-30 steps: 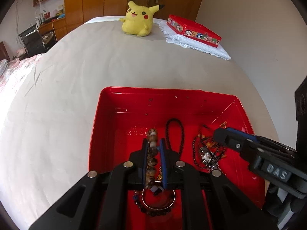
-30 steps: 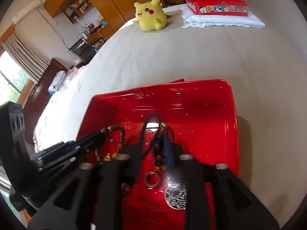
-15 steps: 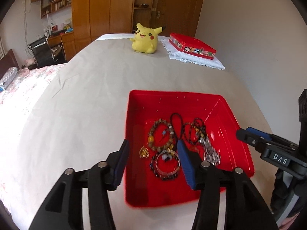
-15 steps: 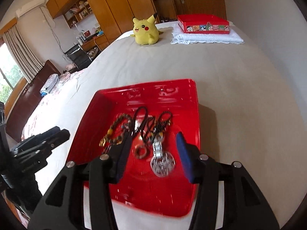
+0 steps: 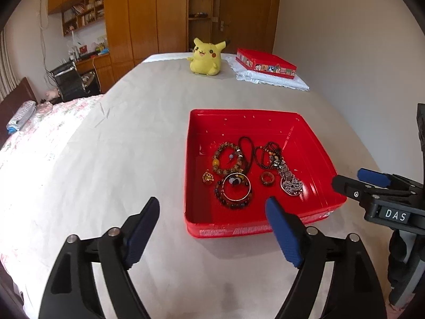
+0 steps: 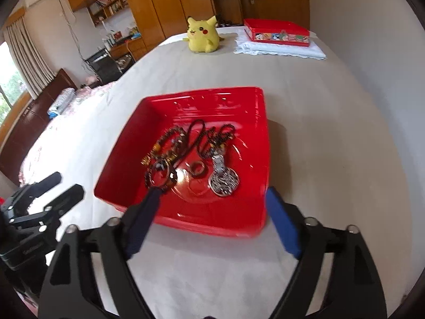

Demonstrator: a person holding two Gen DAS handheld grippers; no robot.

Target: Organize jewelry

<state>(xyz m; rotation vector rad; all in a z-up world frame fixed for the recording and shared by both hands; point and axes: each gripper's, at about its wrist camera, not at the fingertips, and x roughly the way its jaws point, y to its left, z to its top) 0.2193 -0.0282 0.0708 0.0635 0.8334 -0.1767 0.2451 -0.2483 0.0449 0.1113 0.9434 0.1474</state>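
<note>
A red tray lies on the bed with jewelry in it: a brown bead bracelet, a metal bangle over a dark bead bracelet, a small ring, a silver pendant on a black cord and a gold charm. My left gripper hangs above the tray's near left corner, jaws still opening, nothing between them. My right gripper is over the tray's near edge, jaws also opening and empty.
A yellow plush toy sits at the far end of the bed. A red box rests on a white cloth beside it. Wooden wardrobes and a desk stand behind. A floral cover lies at the left.
Both grippers let go of the jewelry, opened wide and pulled back and up from the tray. The bracelet and the pendant cord now lie in the tray.
</note>
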